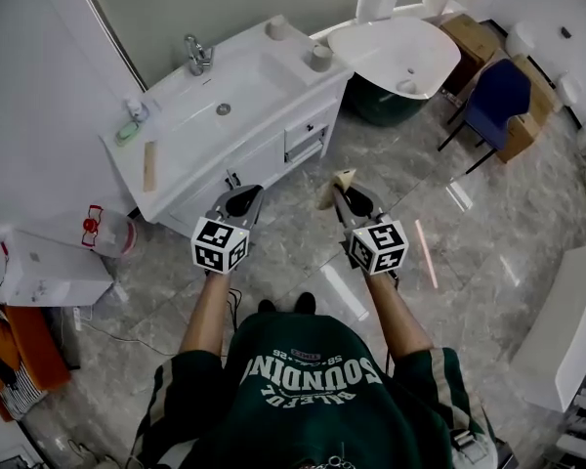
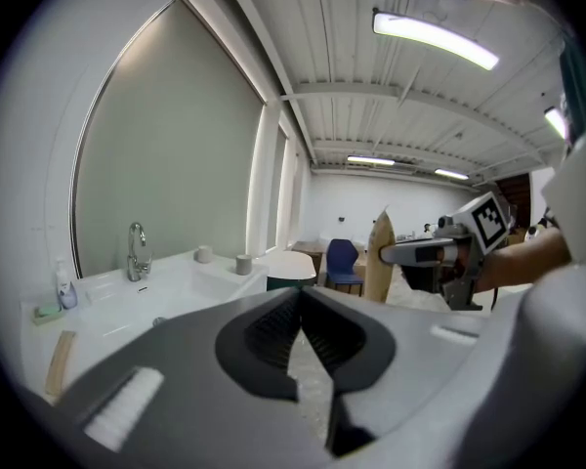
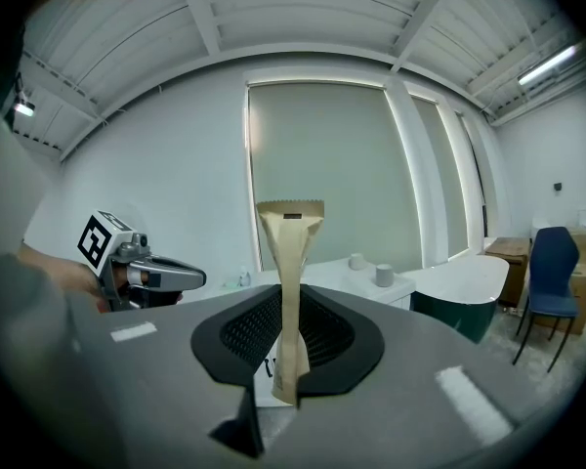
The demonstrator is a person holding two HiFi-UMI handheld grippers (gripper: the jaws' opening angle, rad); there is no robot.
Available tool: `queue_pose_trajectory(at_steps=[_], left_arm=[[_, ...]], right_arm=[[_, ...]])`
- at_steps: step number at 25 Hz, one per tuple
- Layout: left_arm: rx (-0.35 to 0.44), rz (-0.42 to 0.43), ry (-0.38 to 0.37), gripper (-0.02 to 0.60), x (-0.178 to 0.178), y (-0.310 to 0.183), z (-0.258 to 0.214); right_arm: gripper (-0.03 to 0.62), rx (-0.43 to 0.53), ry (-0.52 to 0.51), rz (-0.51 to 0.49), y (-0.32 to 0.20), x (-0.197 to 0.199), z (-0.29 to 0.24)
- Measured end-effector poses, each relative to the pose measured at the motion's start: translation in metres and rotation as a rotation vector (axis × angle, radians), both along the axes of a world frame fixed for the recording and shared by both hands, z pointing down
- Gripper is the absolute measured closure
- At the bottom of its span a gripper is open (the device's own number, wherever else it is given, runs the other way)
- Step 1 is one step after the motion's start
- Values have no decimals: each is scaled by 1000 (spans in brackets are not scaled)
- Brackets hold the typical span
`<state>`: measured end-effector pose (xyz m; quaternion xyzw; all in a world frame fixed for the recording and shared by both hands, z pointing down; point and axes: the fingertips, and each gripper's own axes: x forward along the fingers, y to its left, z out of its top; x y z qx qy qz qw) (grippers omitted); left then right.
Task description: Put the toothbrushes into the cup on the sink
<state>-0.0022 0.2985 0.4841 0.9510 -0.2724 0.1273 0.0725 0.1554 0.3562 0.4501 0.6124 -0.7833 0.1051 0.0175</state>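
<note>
Looking down on a big white sink counter point(image 1: 179, 176) by the wall, well apart from both tools. Holding the left gripper point(image 1: 242, 201) out over the floor, jaws pressed together, nothing in them. Squeezing the right gripper point(image 1: 356, 199) narrow on something thin. Spotting a gray cup point(image 1: 320, 57) on the counter's right corner. Pinching a paper-wrapped toothbrush point(image 3: 291, 262) upright in those right jaws. Seeing a second wrapped toothbrush point(image 1: 149, 166) lying flat on the counter's left end.
</note>
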Motion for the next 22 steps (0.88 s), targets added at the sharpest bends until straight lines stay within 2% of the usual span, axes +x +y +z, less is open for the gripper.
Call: queue_pose_trajectory(at_steps=[9,16,22], left_arm=[[11,-52,-15,531,19,-4,-1],[12,-48,-20,530,42,-14,2],[4,-41,-14,531,54,-39,9]], right_arm=[[549,-23,-12,-40,6,31,14],[549,-9,-40,-20,0,61,12],[549,-27,-45,-27,-20,65,22]])
